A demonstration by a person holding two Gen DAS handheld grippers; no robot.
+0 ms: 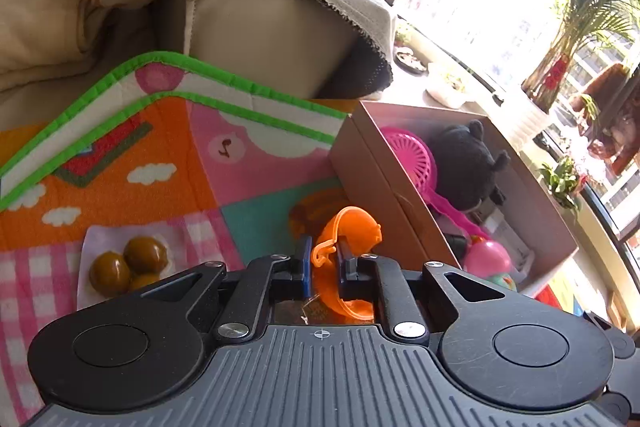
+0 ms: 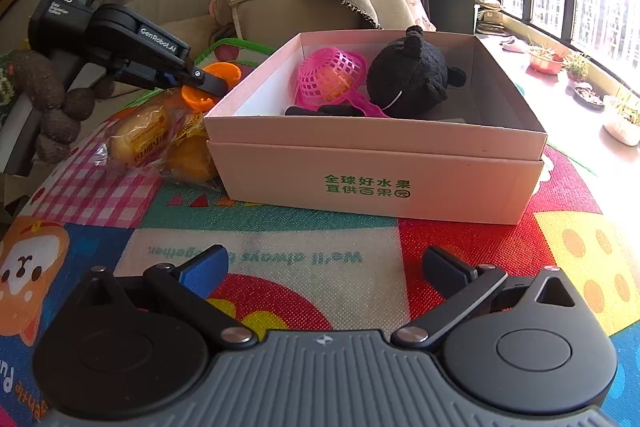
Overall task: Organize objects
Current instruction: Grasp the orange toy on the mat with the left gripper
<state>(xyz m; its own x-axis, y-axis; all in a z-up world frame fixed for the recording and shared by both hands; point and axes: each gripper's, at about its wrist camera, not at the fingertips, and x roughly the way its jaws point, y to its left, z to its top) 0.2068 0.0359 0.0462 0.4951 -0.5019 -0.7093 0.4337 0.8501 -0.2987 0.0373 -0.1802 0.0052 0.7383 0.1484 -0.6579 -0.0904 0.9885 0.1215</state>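
Carrying step in hand — left gripper (image 1: pixel 324 261) clenched on orange toy (image 1: pixel 348 231), just beside box (image 2: pixel 376 171). Next: lift over rim, release inside. Right gripper (image 2: pixel 324 267) spread wide, empty — above mat (image 2: pixel 280 247).

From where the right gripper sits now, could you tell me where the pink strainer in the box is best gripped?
Take the pink strainer by its flat handle, which runs toward the box's near wall, coming down from above. The mesh bowl looks too wide and leans against the black plush toy. The right gripper is open and free.
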